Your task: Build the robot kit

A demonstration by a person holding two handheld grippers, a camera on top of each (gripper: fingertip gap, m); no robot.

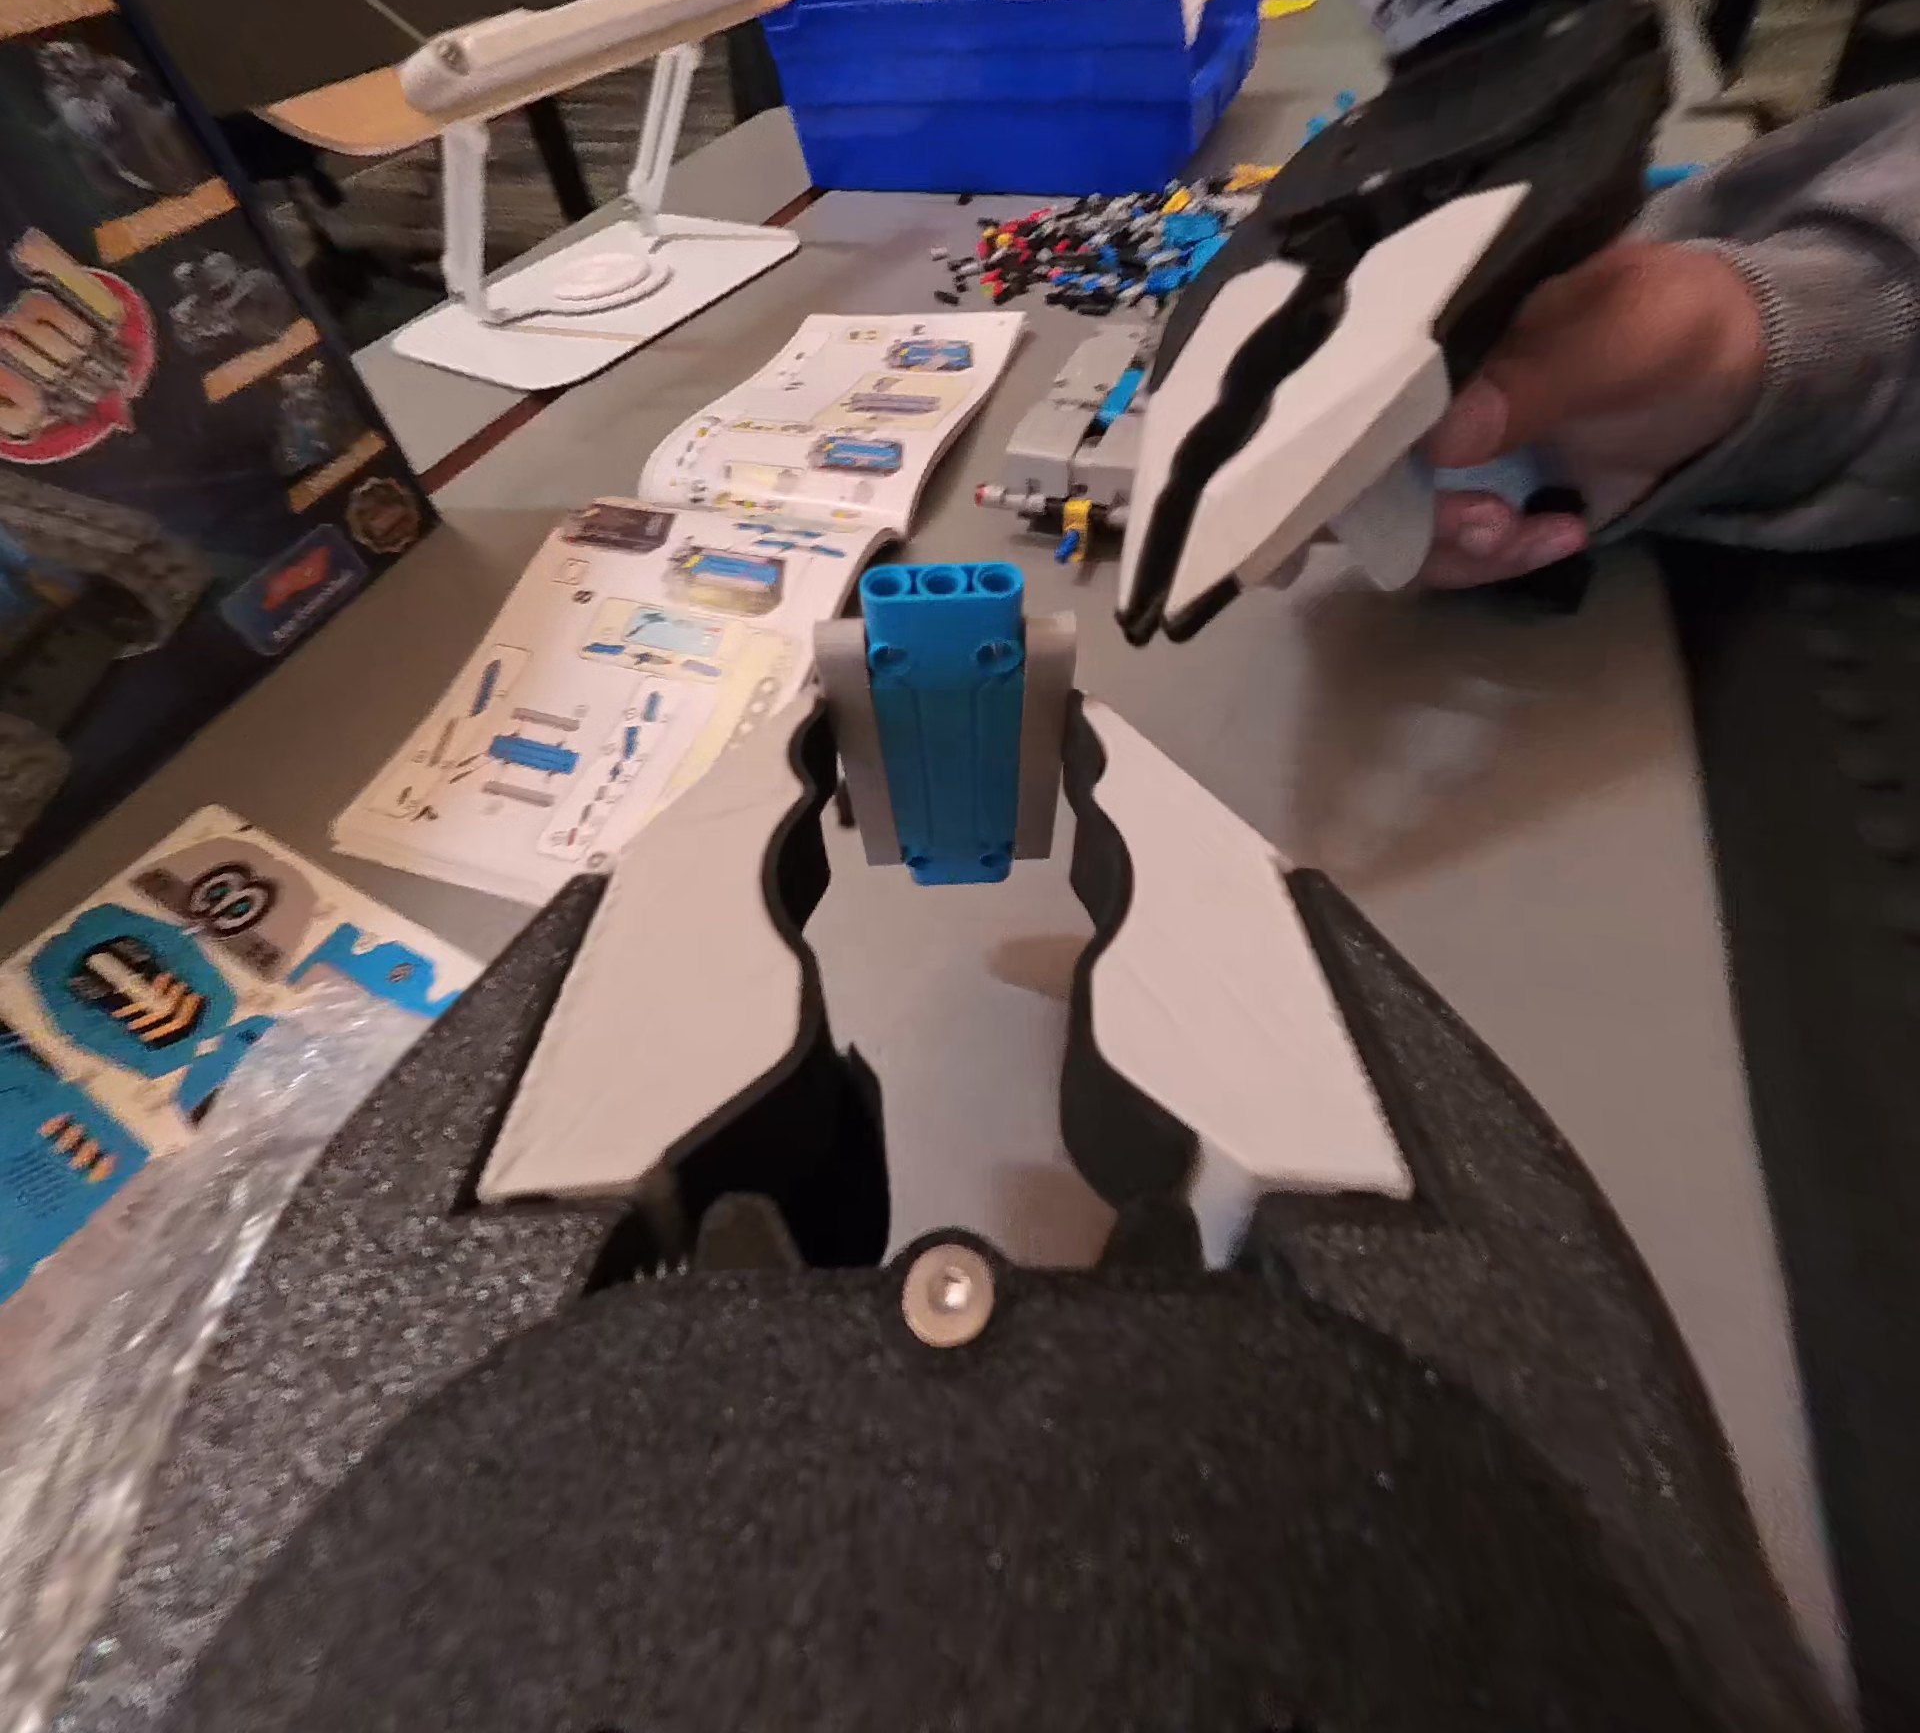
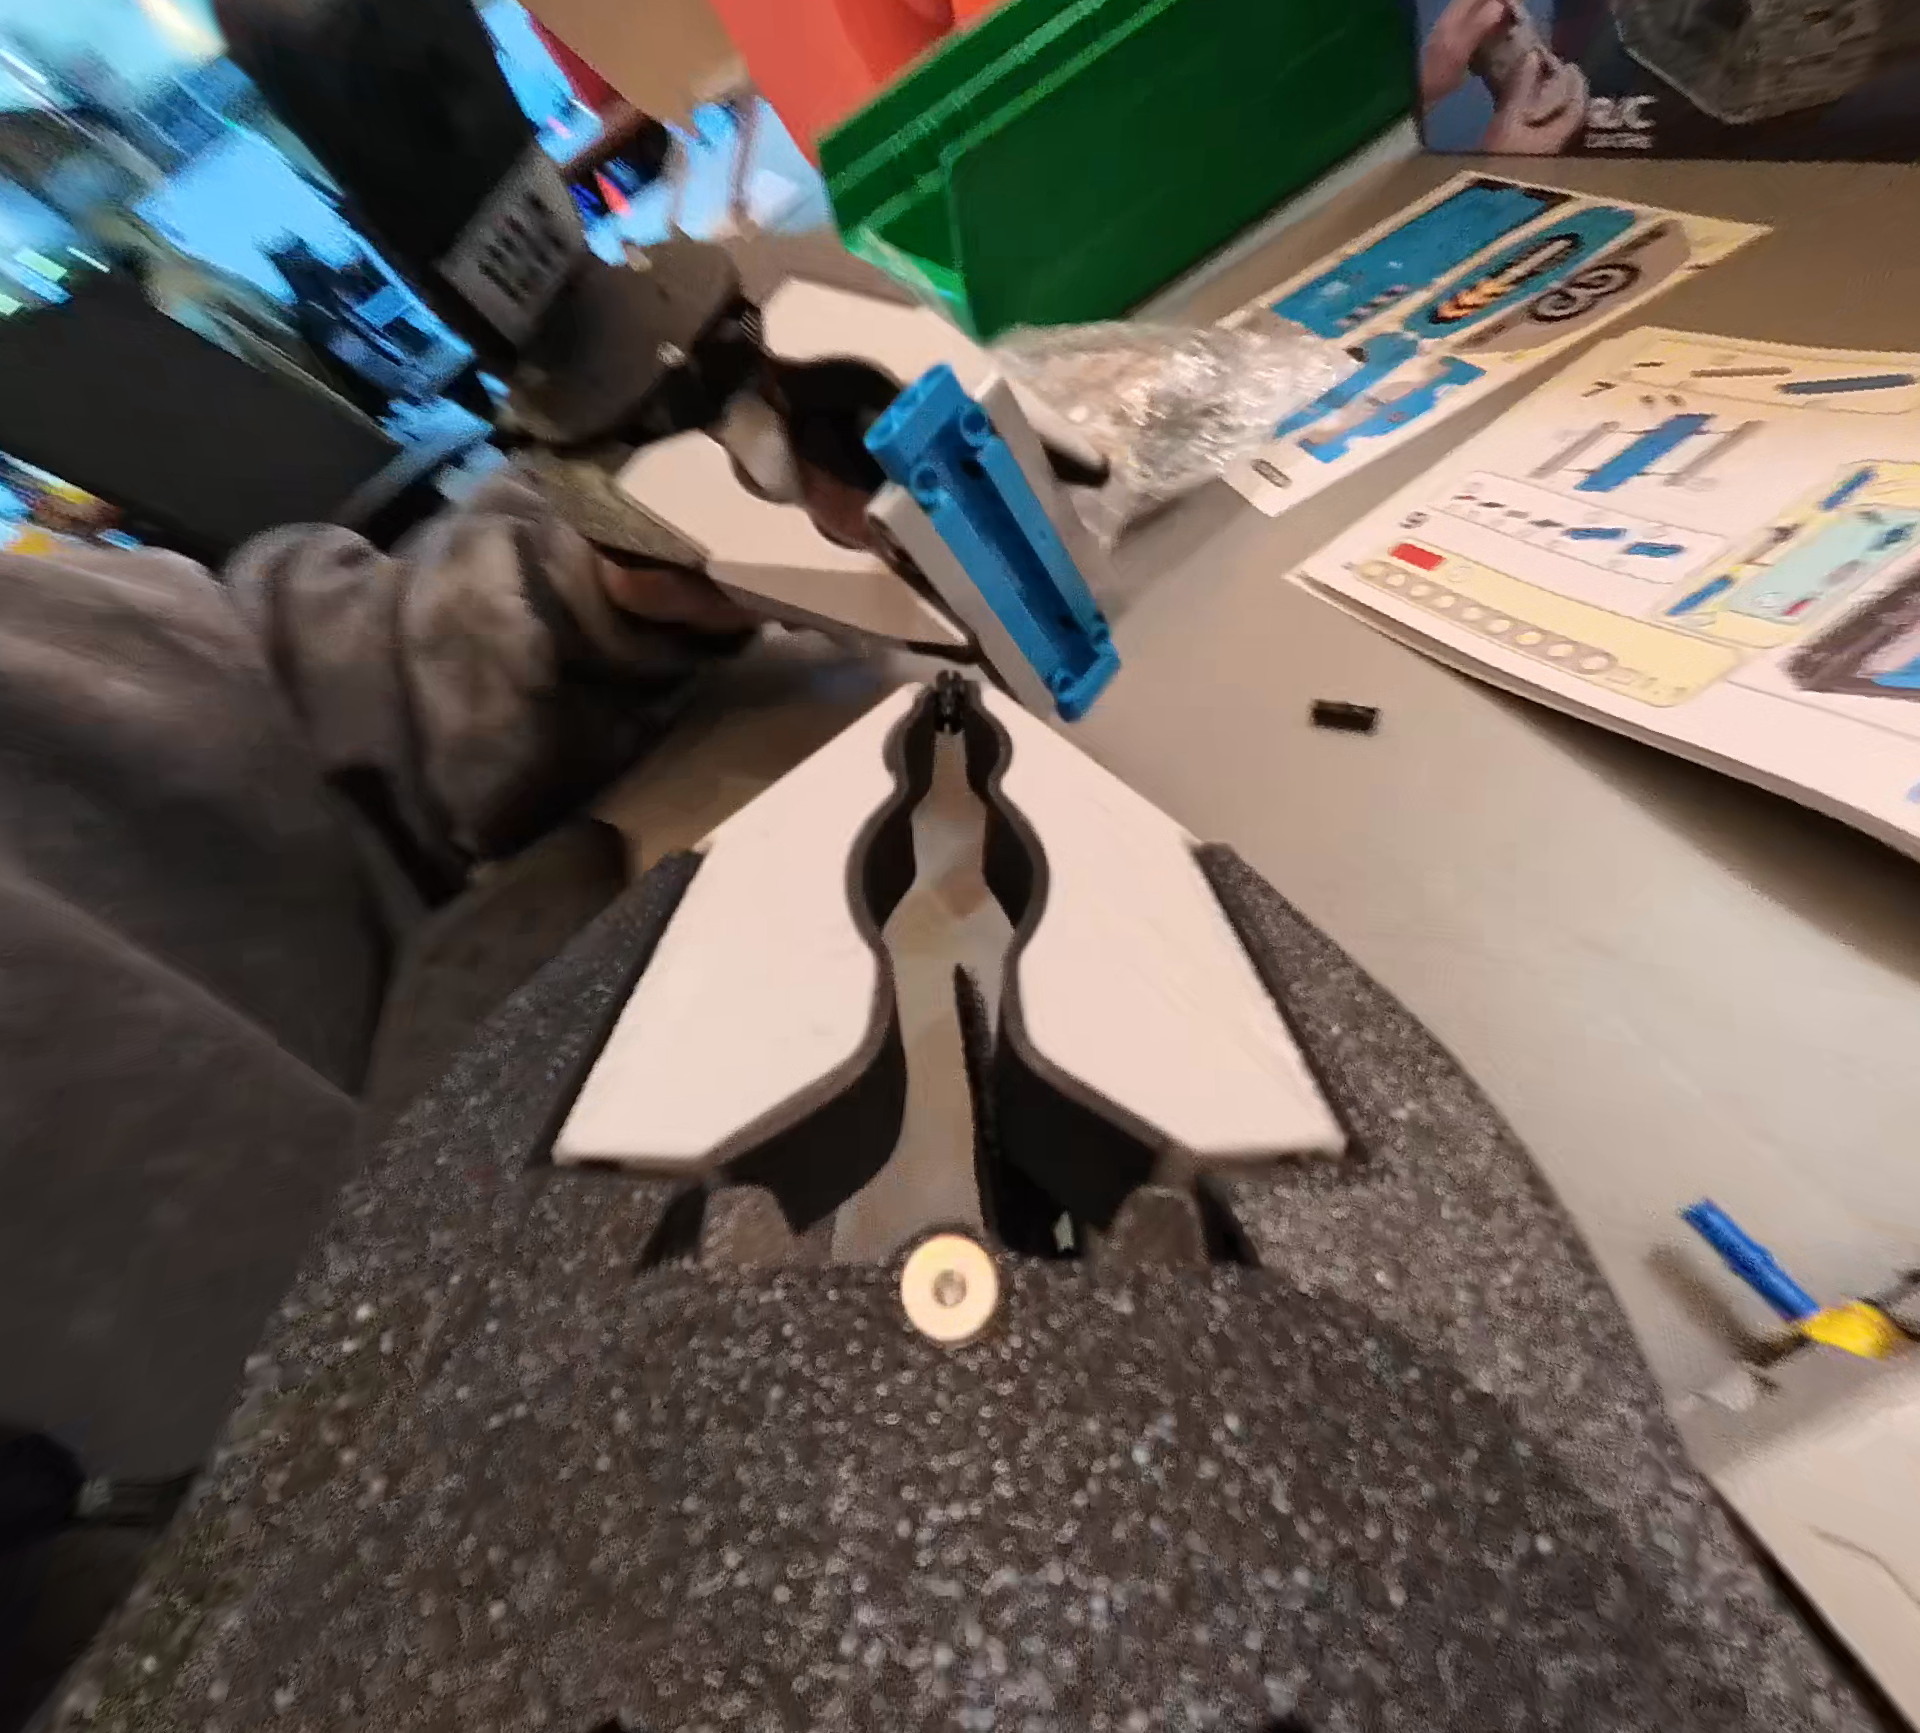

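Blur is hiding the tiny black pin (image 2: pixel 948 713) the right gripper (image 2: pixel 948 704) is pinching, unseen leftward, while the left gripper (image 1: pixel 945 727) is clamping a blue-grey beam (image 1: pixel 940 727).

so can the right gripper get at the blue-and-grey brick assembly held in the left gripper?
Probably yes: the right gripper, pinching a small black pin, sits just short of the blue-and-grey brick assembly, with nothing between them.
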